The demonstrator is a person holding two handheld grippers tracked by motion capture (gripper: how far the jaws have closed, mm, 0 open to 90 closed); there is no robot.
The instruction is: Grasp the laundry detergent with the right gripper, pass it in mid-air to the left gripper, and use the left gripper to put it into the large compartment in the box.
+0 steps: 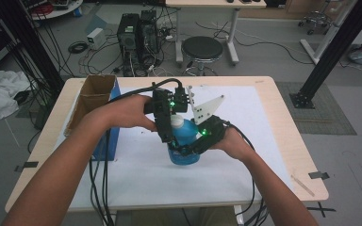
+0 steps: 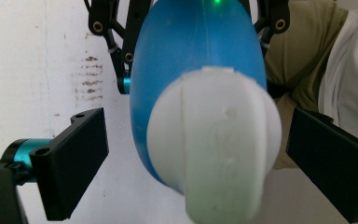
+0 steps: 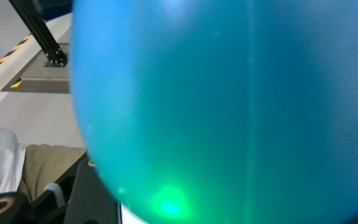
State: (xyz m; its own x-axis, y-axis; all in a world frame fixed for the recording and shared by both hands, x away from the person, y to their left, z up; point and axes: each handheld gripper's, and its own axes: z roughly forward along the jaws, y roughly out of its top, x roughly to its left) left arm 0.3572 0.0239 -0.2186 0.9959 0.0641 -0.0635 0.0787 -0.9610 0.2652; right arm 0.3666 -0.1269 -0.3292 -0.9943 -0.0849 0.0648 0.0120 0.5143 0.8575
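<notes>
My right hand-held gripper clamps the blue plastic bottle above the table, left hand-held gripper jaws wide around its white cap; twisting could slip it loose.

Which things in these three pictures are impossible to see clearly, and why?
- Right hand-held gripper, right gripper view: the blue bottle hides its jaws, so its grip is unclear.
- Cap, left gripper view: blurred from closeness; any marking is unreadable.
- Cardboard box, high view: its inside is too dark to judge.
- Bottle base, high view: covered by the grippers.
</notes>
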